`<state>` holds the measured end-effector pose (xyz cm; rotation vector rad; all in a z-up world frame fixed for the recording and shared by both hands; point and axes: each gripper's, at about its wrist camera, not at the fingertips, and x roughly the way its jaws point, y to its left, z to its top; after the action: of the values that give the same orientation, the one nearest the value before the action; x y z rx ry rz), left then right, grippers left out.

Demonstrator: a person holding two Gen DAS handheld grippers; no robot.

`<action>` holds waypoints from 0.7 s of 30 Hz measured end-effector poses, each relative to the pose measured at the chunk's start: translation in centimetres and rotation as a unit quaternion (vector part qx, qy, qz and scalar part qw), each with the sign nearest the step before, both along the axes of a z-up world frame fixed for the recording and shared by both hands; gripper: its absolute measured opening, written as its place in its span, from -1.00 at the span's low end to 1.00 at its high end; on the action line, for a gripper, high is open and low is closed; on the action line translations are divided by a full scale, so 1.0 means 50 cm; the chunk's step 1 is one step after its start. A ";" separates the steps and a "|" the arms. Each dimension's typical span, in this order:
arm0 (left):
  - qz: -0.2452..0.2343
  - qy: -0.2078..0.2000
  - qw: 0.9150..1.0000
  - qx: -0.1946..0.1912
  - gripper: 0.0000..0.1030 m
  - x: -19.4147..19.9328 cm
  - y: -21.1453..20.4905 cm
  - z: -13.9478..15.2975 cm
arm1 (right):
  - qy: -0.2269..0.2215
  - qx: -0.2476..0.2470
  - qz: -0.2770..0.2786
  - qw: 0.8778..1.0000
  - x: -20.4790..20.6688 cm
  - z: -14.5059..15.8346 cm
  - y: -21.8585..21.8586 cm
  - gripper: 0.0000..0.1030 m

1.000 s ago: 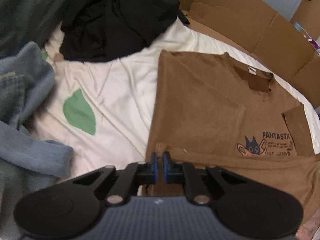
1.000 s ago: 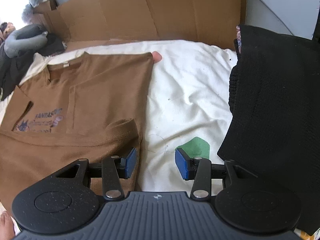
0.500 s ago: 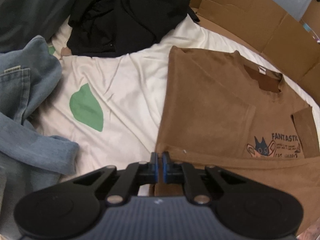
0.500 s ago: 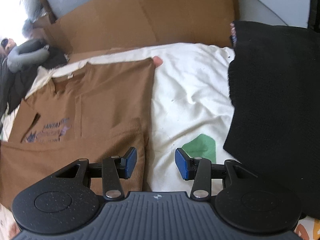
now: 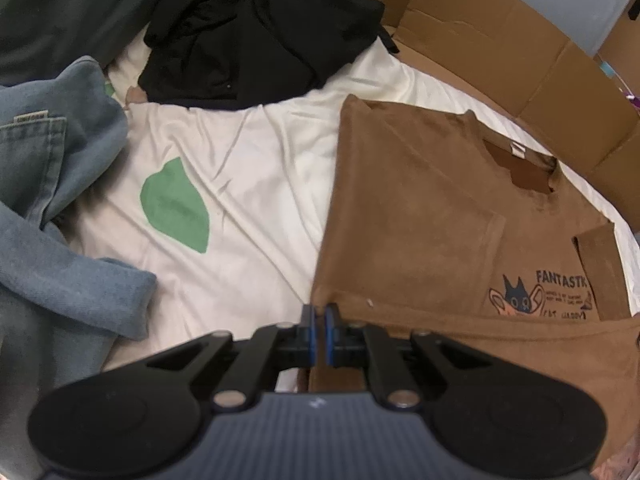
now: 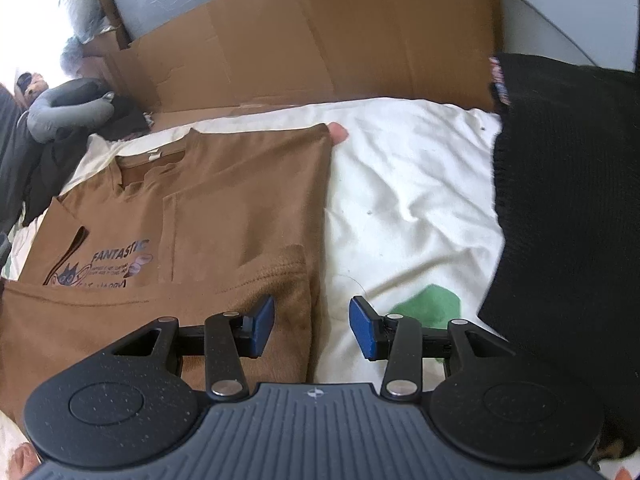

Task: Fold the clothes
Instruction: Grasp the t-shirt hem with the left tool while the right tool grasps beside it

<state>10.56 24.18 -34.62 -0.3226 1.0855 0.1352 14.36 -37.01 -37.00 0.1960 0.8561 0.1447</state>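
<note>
Left wrist view: the left hand-held gripper (image 5: 319, 330) has its blue pads pressed together on the near-left corner of the brown T-shirt (image 5: 420, 216), at the folded-up hem. Right wrist view: the right hand-held gripper (image 6: 312, 326) hangs with its fingers well apart, straddling the shirt's near-right edge, one pad over the cloth and the other over the sheet; it grips nothing.

Location: the brown T-shirt (image 6: 224, 216) lies flat on the white bed sheet (image 5: 248, 184), collar toward the cardboard panels (image 6: 320, 40) along the far edge of the bed. Both sleeves are turned in and the bottom hem is doubled up over the printed chest. Denim garments (image 5: 52, 216) and a black garment (image 5: 248, 36) sit at the left edge of the bed; a black knit item (image 6: 568, 208) sits at the right edge.

Handling: the shirt appears to be light, soft jersey with no stiffness. It will likely sag between grip points and drag on the sheet. Take hold at the two corners of the folded hem, through both layers, so that the fold does not open. A grip on one layer only may let the lower layer slip and skew the edge.
</note>
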 end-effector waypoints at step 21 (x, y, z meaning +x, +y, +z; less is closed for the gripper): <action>-0.006 -0.006 1.000 -0.007 -0.90 -0.018 -0.004 -0.006 | 0.045 0.007 0.031 0.998 0.067 -0.007 0.012 -0.75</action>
<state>9.67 23.99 -34.92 -0.3290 1.0768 0.1153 17.72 -36.39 -37.34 0.1909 0.9516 0.2005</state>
